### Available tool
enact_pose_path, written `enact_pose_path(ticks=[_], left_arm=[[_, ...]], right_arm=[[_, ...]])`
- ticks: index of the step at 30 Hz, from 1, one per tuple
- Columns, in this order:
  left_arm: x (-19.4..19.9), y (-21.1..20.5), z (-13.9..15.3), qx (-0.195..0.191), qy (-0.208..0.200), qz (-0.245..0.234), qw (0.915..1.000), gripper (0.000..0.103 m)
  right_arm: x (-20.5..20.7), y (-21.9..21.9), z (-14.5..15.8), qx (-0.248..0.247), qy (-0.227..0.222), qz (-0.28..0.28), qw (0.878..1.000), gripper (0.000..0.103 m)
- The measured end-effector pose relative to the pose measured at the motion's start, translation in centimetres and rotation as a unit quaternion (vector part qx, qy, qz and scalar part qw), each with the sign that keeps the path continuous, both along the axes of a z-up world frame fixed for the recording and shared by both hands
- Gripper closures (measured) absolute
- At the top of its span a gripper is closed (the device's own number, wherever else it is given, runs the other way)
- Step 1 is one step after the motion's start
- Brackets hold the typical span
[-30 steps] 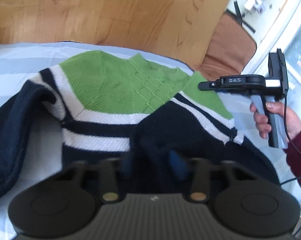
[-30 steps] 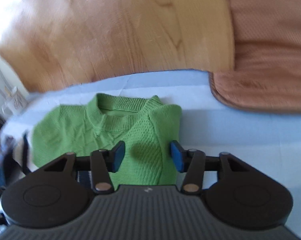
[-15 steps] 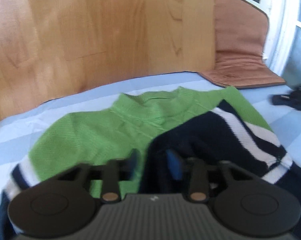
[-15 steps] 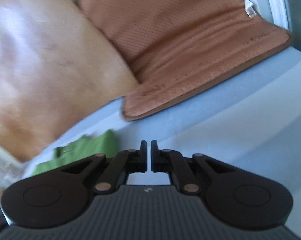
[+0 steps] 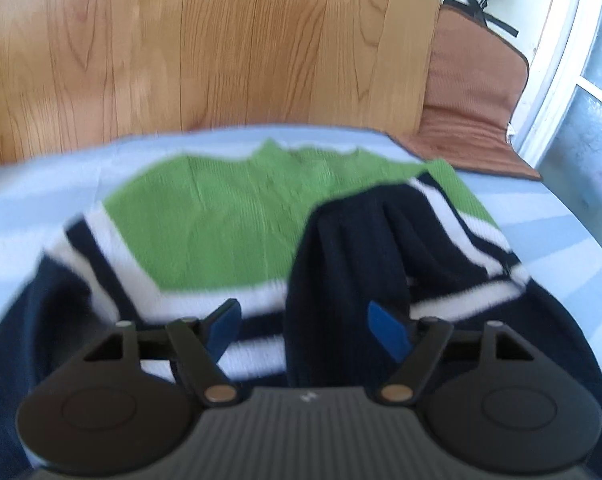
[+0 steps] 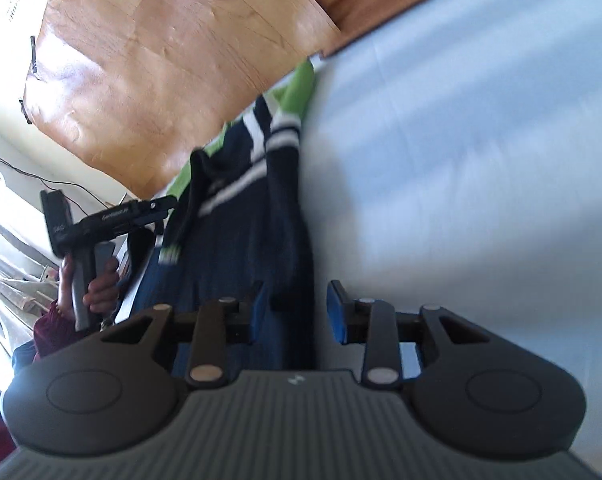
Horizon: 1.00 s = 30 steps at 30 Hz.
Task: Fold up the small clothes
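A small knitted sweater (image 5: 229, 220), green at the top with white and navy stripes, lies flat on the light blue sheet (image 5: 29, 184). Its navy sleeve (image 5: 341, 272) is folded in across the body. My left gripper (image 5: 307, 332) hovers over the sleeve's lower end with its jaws opening; the sleeve lies between the pads, and neither presses on it. In the right wrist view the sweater (image 6: 257, 208) is seen from its side. My right gripper (image 6: 299, 312) is low at its navy edge, jaws opening, with the edge between the pads but not pinched. The left gripper (image 6: 163, 204) is held by a hand (image 6: 93, 284).
A wooden panel (image 5: 221, 40) rises behind the bed. A brown cushion (image 5: 473, 92) leans at the back right, beside a white window frame (image 5: 561, 60). Bare sheet (image 6: 481, 160) stretches to the right of the sweater in the right wrist view.
The left gripper carried the navy sleeve over the body, then opened and let it go. The right gripper swung from facing the brown cushion to the sweater's side, rolled, and went from shut to open.
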<state>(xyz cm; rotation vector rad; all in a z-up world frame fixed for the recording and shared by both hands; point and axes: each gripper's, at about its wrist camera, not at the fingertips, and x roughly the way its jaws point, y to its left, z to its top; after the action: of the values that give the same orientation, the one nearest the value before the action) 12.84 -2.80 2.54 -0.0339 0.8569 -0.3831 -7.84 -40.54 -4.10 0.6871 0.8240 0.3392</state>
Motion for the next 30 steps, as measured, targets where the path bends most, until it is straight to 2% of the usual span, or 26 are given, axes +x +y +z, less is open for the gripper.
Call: enact_pose_path(ticks=[3, 5, 8, 12, 14, 16, 17, 18, 21, 24, 27, 28, 29, 30], left_arm=[[-0.7, 0.4, -0.8, -0.023, 0.027, -0.003, 0.9993, 0.031], [-1.3, 0.5, -0.9, -0.024, 0.024, -0.002, 0.9994, 0.031], [-1.9, 0.6, -0.9, -0.030, 0.025, -0.001, 0.9992, 0.031], [-2.4, 0.8, -0.9, -0.028, 0.027, 0.003, 0.9992, 0.028], [-2.8, 0.8, -0.8, -0.026, 0.022, 0.000, 0.9994, 0.030], [-3.1, 0.7, -1.0, -0.017, 0.016, 0.001, 0.9997, 0.042], [-3.3, 0.6, -1.0, -0.009, 0.009, 0.003, 0.9999, 0.069], [-3.3, 0.6, -1.0, -0.003, 0.007, 0.003, 1.0000, 0.091], [-2.5, 1.1, -0.6, -0.009, 0.015, -0.008, 0.9998, 0.094], [-1.3, 1.6, 1.3, 0.041, -0.027, -0.004, 0.9988, 0.094], [0.8, 3.3, 4.0, 0.109, -0.077, 0.023, 0.9908, 0.094], [1.8, 4.0, 4.7, 0.126, -0.085, 0.034, 0.9877, 0.094], [2.9, 4.8, 5.0, 0.134, -0.081, 0.044, 0.9867, 0.086], [3.9, 5.5, 5.2, 0.130, -0.071, 0.052, 0.9875, 0.083]], right_arm=[[-1.4, 0.3, 0.6, -0.014, -0.013, -0.018, 1.000, 0.066], [-1.0, 0.6, 1.4, -0.021, -0.027, -0.027, 0.999, 0.066], [0.1, 1.5, 2.9, -0.056, -0.055, -0.019, 0.997, 0.066], [4.3, 4.3, 5.0, -0.104, -0.085, 0.014, 0.991, 0.066], [6.5, 5.3, 5.3, -0.111, -0.095, 0.033, 0.989, 0.066], [9.7, 7.1, 5.5, -0.115, -0.099, 0.048, 0.987, 0.066], [11.1, 7.9, 5.5, -0.113, -0.100, 0.060, 0.987, 0.066], [12.5, 8.8, 5.2, -0.108, -0.099, 0.073, 0.986, 0.066], [16.3, 11.7, 3.7, -0.092, -0.083, 0.110, 0.986, 0.066], [19.1, 14.1, 1.8, -0.079, -0.057, 0.124, 0.987, 0.066], [19.8, 15.2, 0.7, -0.062, -0.042, 0.133, 0.988, 0.066], [20.0, 15.3, 0.4, -0.059, -0.040, 0.136, 0.988, 0.066], [20.1, 15.3, 0.3, -0.056, -0.038, 0.138, 0.988, 0.066], [20.2, 15.1, 0.3, -0.054, -0.036, 0.138, 0.988, 0.066]])
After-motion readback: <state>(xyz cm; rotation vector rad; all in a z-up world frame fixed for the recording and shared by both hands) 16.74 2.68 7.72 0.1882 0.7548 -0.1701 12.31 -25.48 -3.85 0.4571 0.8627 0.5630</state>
